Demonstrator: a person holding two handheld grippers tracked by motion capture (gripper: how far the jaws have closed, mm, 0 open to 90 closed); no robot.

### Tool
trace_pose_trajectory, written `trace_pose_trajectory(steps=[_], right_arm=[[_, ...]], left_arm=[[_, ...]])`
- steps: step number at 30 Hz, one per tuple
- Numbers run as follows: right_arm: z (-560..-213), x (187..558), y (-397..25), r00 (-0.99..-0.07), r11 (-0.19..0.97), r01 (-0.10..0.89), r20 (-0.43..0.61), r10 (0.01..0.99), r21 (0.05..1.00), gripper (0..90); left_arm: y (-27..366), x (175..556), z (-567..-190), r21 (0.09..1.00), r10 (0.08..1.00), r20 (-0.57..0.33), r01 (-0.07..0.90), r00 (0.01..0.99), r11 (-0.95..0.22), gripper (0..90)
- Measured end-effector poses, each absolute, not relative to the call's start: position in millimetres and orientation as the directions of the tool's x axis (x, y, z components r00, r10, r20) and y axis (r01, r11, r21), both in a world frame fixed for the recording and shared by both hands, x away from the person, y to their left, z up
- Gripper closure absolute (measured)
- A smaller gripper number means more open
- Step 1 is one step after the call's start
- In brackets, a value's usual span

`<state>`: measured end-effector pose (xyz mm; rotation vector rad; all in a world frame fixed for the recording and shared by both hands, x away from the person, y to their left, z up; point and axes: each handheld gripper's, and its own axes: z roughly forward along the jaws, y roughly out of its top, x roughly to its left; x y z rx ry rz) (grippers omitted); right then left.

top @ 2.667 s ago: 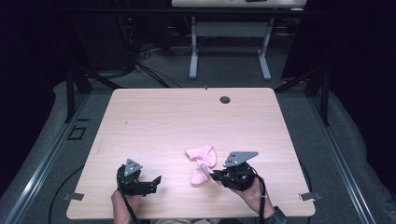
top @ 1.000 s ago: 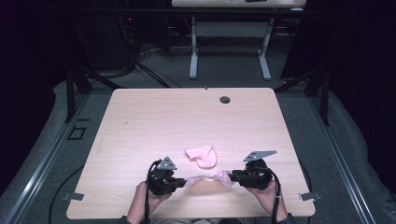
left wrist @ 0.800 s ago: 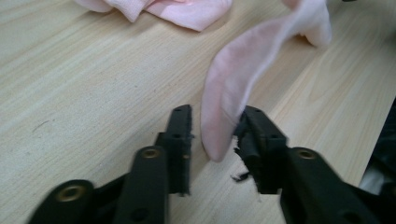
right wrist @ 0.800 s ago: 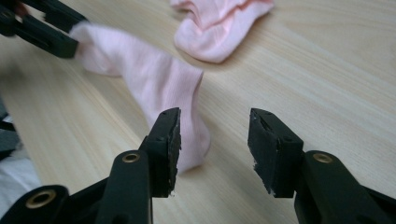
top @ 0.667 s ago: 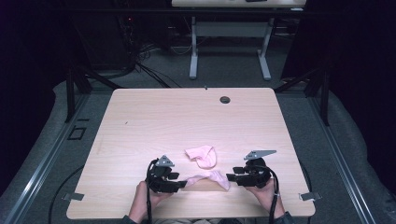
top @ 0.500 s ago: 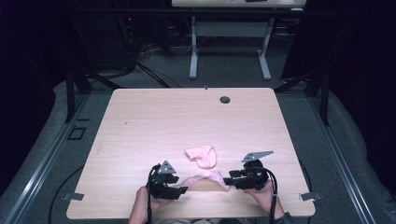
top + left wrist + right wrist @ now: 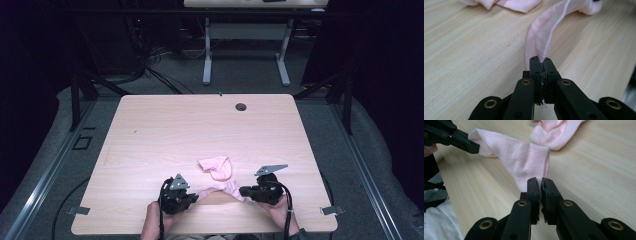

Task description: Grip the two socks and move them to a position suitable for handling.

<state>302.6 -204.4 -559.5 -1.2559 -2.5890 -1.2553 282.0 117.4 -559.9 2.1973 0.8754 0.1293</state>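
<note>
Light wooden table (image 7: 165, 130), rounded corners, a small dark round grommet (image 7: 241, 106) near its far edge.

Pink garment (image 7: 222, 188): one thin, soft piece, possibly a sock, stretched between the two grippers close to the near edge of the table. It sags slightly in the middle and lies on or just above the wood; which of the two is hard to tell from above.

Second pink piece (image 7: 216, 166): crumpled in a loose loop on the table, just beyond the stretched one. Whether the two touch is unclear.

Left gripper (image 7: 541, 65): held low at the near edge by the person's left hand (image 7: 152, 225). Jaws pressed tight together, pinching a narrow, gathered end of the garment with a pale seam running along it.

Right gripper (image 7: 540, 185): held by the right hand (image 7: 278, 214), grey three-cornered plate on top. Jaws clamped on the wider, flat end of the same garment. Its camera also shows the left gripper's black jaws gripping the far end.
</note>
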Motion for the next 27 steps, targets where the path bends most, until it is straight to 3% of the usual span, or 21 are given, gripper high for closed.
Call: trace_pose_trajectory(steps=[5,9,10,11,13,16,17,21,27], right_arm=[[-522.8,282.6,-222.0,-0.649,0.275,0.681,0.385,0.656,0.679,85.5],[-520.9,288.1,-223.7,-0.615,0.291,0.703,0.350,0.707,0.649,84.9],[-530.9,299.3,-218.5,-0.593,0.307,0.725,0.332,0.734,0.616,83.5],[-537.2,305.4,-215.7,-0.582,0.314,0.730,0.311,0.752,0.608,81.3],[-543.0,310.4,-212.9,-0.568,0.317,0.735,0.289,0.770,0.599,78.0],[-553.6,318.5,-210.6,-0.548,0.316,0.732,0.247,0.799,0.603,65.2],[-553.6,318.5,-210.6,-0.548,0.316,0.732,0.247,0.799,0.603,65.2],[-553.0,314.0,-214.2,-0.550,0.318,0.731,0.245,0.798,0.604,56.4],[-562.9,307.7,-205.4,-0.585,0.392,0.710,0.179,0.791,0.585,58.9]], left_arm=[[127.6,279.7,-528.6,0.656,0.582,-0.289,0.600,0.760,-0.458,88.4],[125.0,294.8,-531.8,0.611,0.587,-0.330,0.642,0.739,-0.463,87.1],[123.9,301.8,-536.1,0.599,0.598,-0.340,0.657,0.726,-0.457,80.9],[123.1,314.7,-543.6,0.587,0.648,-0.327,0.685,0.688,-0.431,75.2],[123.5,319.5,-546.1,0.591,0.658,-0.321,0.687,0.681,-0.423,73.9],[127.5,326.9,-549.3,0.602,0.695,-0.323,0.706,0.642,-0.373,57.1],[127.5,326.9,-549.3,0.602,0.695,-0.323,0.706,0.642,-0.373,52.7],[119.3,324.4,-551.8,0.604,0.710,-0.290,0.698,0.641,-0.384,48.2],[99.5,319.0,-559.6,0.594,0.710,-0.190,0.655,0.678,-0.467,50.7]])
